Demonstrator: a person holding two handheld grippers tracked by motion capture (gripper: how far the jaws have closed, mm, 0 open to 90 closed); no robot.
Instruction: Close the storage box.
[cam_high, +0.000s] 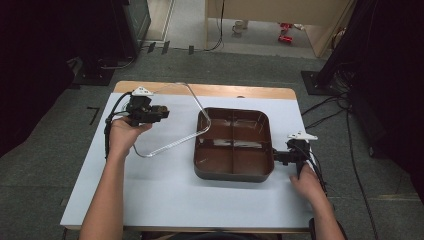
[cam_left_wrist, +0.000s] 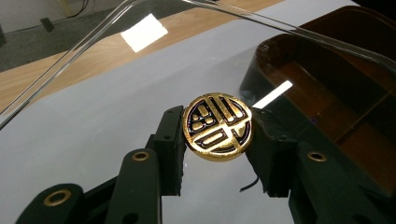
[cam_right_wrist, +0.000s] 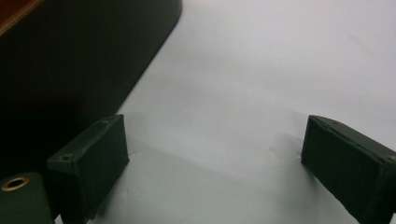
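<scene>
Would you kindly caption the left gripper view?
Left claw grips the clear lid by its gold emblem knob.

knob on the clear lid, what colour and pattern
Gold with a dark inlaid emblem; the knob shows best in the left gripper view.

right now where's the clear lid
In the high view the clear lid hangs tilted above the table's left half, held by the left tool, its far corner resting on the brown tray.

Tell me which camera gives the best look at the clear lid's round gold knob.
The left gripper view: the gold knob sits large and sharp there, clamped between the left gripper fingers, its raised pattern plain. In the high view the clear lid shows tilted beside the brown tray, the knob too small to make out.
</scene>
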